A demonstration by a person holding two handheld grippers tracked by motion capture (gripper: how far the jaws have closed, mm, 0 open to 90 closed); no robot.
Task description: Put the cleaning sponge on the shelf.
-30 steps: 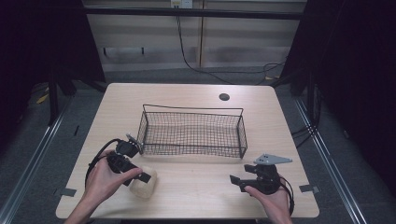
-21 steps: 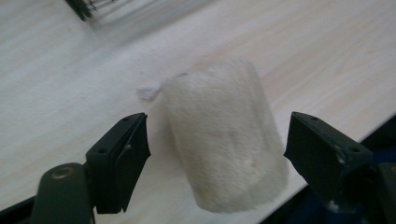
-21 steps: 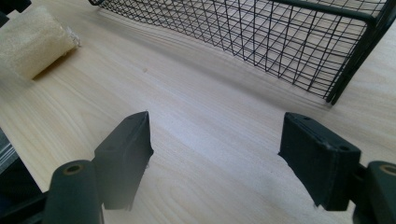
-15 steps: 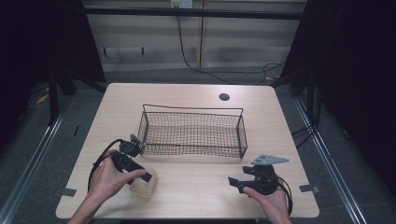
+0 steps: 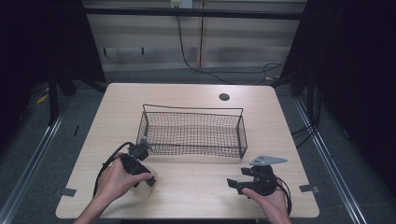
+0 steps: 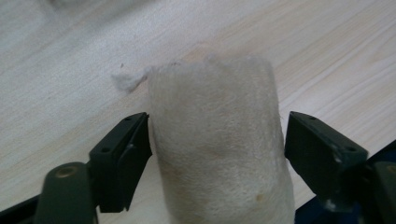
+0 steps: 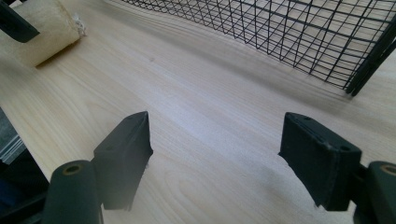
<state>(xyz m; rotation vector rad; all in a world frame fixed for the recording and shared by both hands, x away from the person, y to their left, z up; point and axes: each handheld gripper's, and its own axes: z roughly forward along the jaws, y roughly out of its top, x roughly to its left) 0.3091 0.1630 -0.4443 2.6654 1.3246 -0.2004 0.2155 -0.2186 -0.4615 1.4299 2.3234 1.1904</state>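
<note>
Clearly the step in hand is taking hold of the cream, fuzzy, cylinder-shaped plush piece [image 6: 217,140] that lies on the pale wooden table [image 5: 196,186], near its front left edge, in front of the black wire-mesh basket [image 5: 194,131]. To do it well, the left gripper [image 6: 217,154] should settle squarely over the soft roll, so both pads meet its sides at the same level, and then close gently enough that the pile compresses without the roll squirting out forward. A grip near the middle of its length would keep it from drooping once lifted.

In the left gripper view the plush piece sits right between the two black jaws. The left jaw looks to be touching its flank; the right jaw stands a little apart from it, so the jaws are released around it, not yet clamped. Whether the left pad truly presses on it is hard to tell from this angle.

The right gripper [image 7: 215,154] rests low over bare wood at the front right, well apart from the roll, jaws spread with nothing between them.
</note>
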